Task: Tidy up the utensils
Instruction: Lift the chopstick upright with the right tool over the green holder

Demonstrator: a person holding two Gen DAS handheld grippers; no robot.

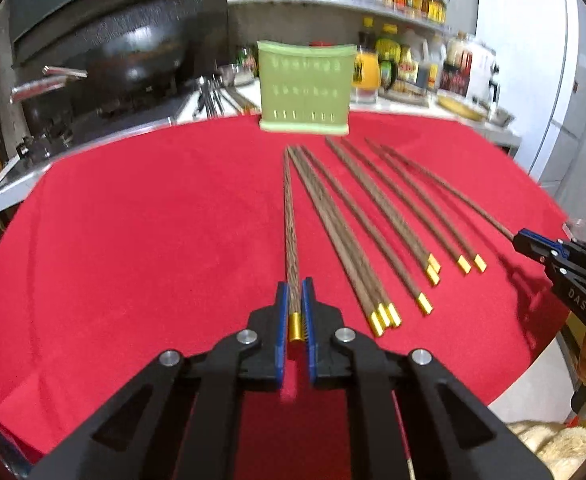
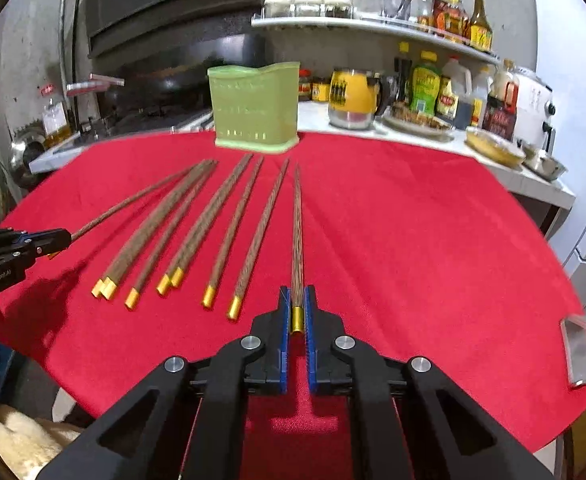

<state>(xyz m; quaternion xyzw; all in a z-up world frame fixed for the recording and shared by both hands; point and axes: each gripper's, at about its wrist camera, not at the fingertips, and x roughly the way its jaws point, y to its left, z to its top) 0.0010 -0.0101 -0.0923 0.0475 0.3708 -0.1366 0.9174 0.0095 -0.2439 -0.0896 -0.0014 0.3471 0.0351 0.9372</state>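
Left gripper (image 1: 295,300) clamps chopstick (image 1: 291,216); right gripper (image 2: 297,304) likewise.

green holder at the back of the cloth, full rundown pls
The green utensil holder is a pale, translucent-looking plastic box, taller than its base is deep, with a wavy top rim and a flared foot. Rows of small slots run across its front wall. It stands upright at the far edge of the red cloth, beyond the chopstick tips, apart from them. Nothing touches it but the cloth; no utensil shows above its rim. Neither gripper is near it.
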